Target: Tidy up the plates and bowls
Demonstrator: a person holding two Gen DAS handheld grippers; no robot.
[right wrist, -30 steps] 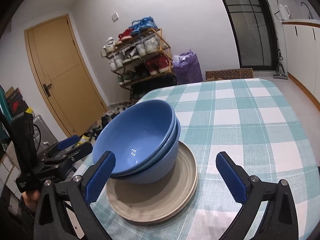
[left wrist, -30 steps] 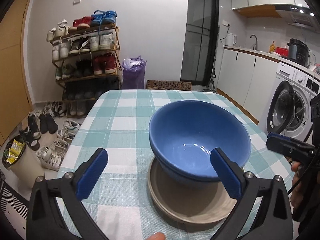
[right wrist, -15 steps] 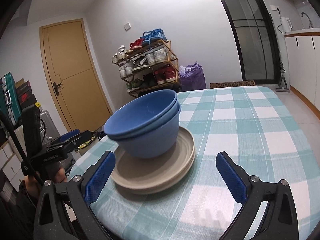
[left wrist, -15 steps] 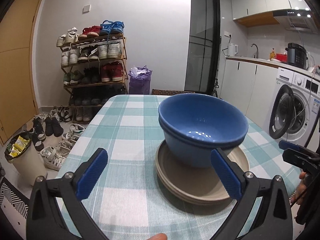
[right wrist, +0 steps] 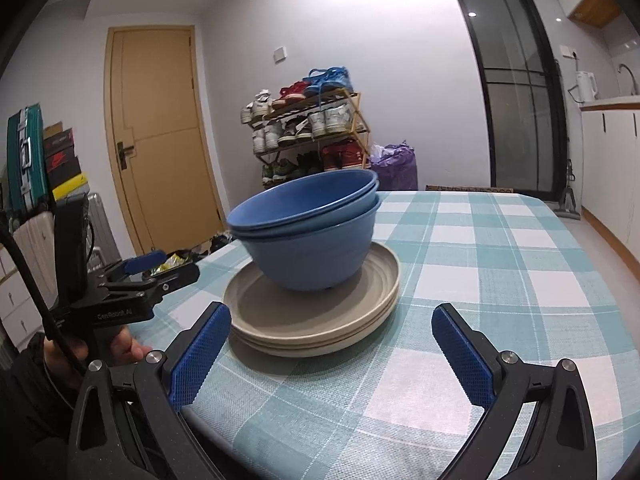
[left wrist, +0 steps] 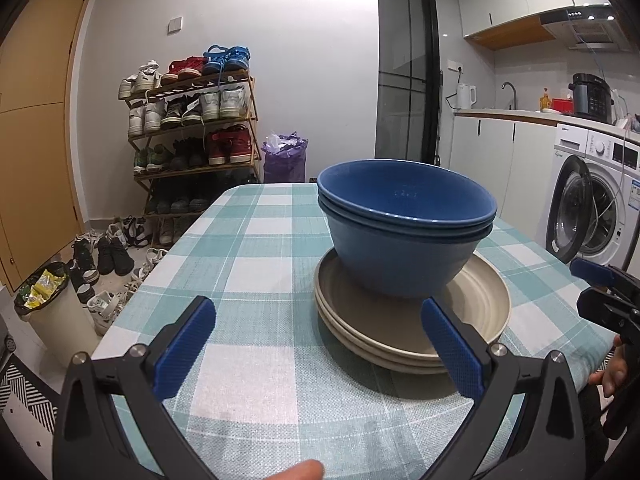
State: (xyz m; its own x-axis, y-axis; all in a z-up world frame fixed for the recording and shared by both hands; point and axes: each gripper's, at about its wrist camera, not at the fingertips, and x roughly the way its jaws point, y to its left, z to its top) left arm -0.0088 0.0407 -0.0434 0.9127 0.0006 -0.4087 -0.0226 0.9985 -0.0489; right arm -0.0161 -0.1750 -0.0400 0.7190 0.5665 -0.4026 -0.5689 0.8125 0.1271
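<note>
Blue bowls [left wrist: 406,236], two nested, sitting on stack of beige plates [left wrist: 476,316] on checked-cloth bench [left wrist: 256,272], near its front edge; left tongs [left wrist: 320,350] and right tongs [right wrist: 330,350] hovering just before stack, both spread wide, gripping nothing; shoe rack [left wrist: 192,128] standing against far wall

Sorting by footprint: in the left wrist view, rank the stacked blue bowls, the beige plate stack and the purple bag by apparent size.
1. Beige plate stack, widest.
2. Stacked blue bowls, close behind; taller.
3. Purple bag, smallest, but far off, so its true size is unsure.
</note>
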